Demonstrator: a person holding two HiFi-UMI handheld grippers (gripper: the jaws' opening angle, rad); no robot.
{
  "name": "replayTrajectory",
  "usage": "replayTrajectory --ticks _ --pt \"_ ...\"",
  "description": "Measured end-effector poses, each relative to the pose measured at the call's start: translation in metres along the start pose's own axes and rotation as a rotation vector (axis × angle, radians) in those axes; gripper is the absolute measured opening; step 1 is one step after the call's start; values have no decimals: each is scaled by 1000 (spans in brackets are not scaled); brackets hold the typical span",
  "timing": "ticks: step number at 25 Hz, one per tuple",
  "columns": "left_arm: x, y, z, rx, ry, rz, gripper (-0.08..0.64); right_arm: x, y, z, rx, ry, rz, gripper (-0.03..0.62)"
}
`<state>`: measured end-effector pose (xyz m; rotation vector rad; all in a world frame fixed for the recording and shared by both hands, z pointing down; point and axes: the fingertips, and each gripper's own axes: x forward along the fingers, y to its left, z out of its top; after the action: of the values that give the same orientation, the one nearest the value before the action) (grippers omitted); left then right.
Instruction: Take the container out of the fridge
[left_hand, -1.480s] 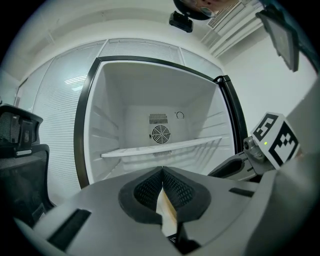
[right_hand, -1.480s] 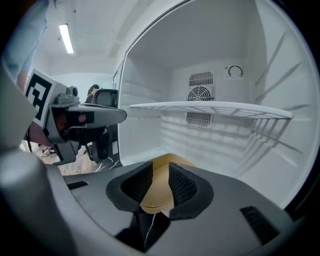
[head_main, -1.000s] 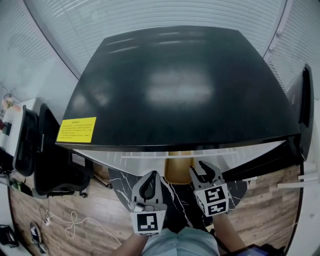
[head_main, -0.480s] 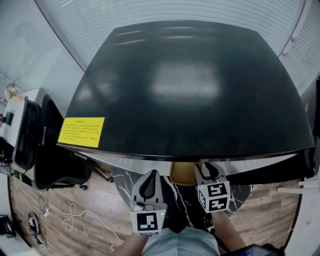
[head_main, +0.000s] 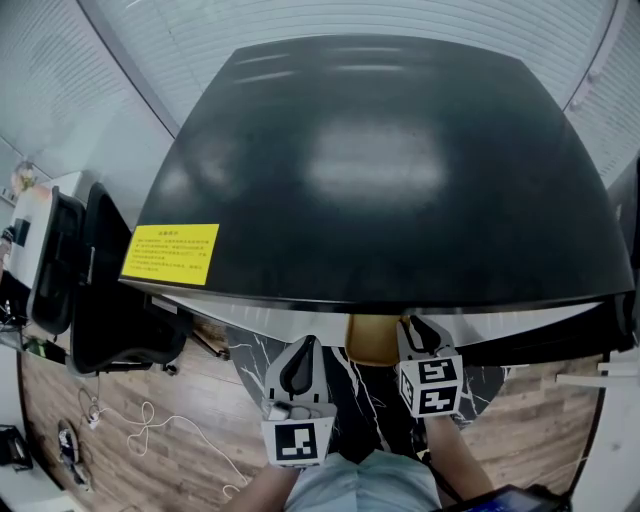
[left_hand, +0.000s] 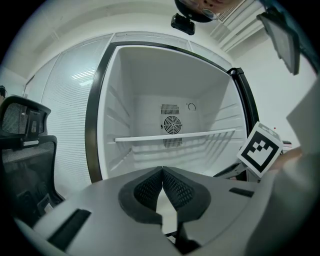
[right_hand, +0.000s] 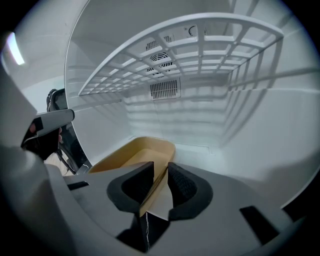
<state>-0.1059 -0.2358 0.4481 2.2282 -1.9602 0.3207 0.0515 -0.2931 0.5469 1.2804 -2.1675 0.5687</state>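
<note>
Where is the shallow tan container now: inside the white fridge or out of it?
Inside: the shallow tan container lies on the white fridge floor beneath its wire shelf.

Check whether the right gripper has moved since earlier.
Yes: the right gripper went forward, nearer the fridge; its fingers have just been closing, the container rim between them.

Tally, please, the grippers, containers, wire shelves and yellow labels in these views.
Grippers: 2 (left gripper, shut; right gripper, jaws just closing round the container rim)
Containers: 1
Wire shelf: 1
Yellow label: 1
Total: 5
</note>
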Motion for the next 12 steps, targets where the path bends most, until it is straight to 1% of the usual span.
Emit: replayTrajectory --ticks 3,8,9,11,12 --pt "-3 1 0 -1 -1 5 14 0 -1 -1 -6 3 -13 106" --pt "-6 3 0 -6 1 15 14 3 -1 -2 4 14 -11 104" --pt "-6 3 1 -6 -2 14 14 3 -1 -2 3 14 -11 96" --pt "-6 3 2 -6 -6 13 14 4 -1 -2 -7 17 -19 53" --pt "-7 3 2 -7 -6 13 14 3 0 -3 -12 18 -23 43"
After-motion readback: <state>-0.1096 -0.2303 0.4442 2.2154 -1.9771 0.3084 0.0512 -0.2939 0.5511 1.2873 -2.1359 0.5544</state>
